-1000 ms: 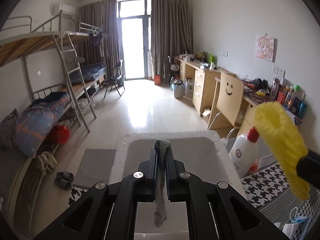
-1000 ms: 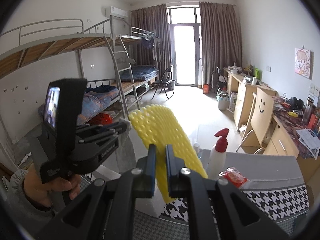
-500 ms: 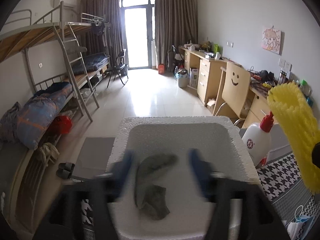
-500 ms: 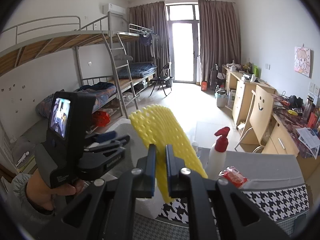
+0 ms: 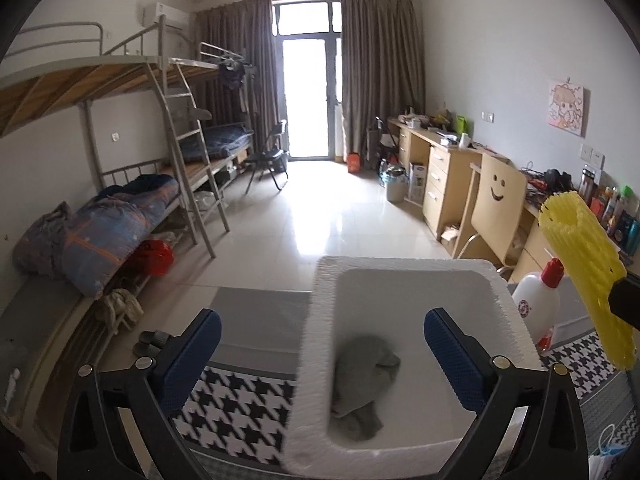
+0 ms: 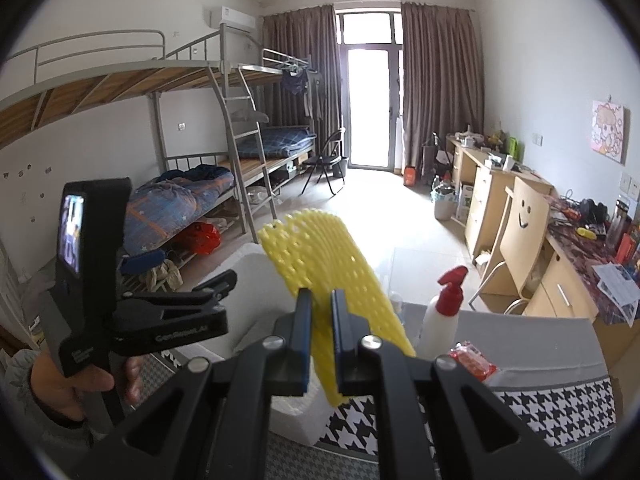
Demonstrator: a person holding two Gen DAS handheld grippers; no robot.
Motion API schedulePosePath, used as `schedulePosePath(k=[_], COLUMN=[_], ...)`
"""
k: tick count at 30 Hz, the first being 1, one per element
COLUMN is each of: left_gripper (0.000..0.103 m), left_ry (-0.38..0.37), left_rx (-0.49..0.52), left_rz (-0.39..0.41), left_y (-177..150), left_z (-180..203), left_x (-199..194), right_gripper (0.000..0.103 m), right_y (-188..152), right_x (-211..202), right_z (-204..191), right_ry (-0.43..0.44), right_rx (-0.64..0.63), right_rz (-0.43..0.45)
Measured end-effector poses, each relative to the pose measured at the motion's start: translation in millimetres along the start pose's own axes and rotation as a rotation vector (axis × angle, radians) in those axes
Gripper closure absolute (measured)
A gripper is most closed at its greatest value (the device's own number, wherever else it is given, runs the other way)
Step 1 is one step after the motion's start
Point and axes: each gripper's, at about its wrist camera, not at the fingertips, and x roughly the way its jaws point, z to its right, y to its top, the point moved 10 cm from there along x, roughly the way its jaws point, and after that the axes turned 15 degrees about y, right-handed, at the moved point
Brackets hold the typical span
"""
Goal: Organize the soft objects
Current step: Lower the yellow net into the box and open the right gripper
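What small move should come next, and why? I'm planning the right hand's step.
Probably carry the right claw left over the white foam box and release: it is shut on the yellow foam net, the grey sock already lies inside, and the left claw is open.

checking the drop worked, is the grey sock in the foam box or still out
In. The grey sock lies crumpled on the white foam box floor, clear of the open left gripper.

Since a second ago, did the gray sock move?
Yes. The gray sock dropped from the left gripper, now open, and lies crumpled on the floor of the white foam box.
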Motion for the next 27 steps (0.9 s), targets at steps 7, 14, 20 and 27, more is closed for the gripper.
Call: schedulePosePath(k=[7, 14, 20, 27], left_gripper=[0.001, 0.001, 0.001, 0.001], left_ry=[0.024, 0.045, 0.068, 0.113], left_rx=[-0.032, -0.056, -0.079, -0.092], left_rz=[0.001, 0.009, 0.015, 0.031], left_y=[-3.7, -5.7, -9.3, -15.4], left_z=[-23.4, -43.9, -61.2, -80.2], left_x=[-3.2, -5.6, -9.5, -9.8], right_gripper=[0.091, 0.091, 0.091, 0.091], right_y=[4.4, 4.3, 0.5, -4.6], right_x=[8.9, 21.3, 35.1, 50.1], right_z=[-6.2, -9.6, -11.0, -8.8], right_ry=[0.024, 0.037, 0.042, 0.036], right_rx=[-0.01, -0.018, -0.019, -0.013], right_rz=[0.0, -0.017, -0.042, -0.072])
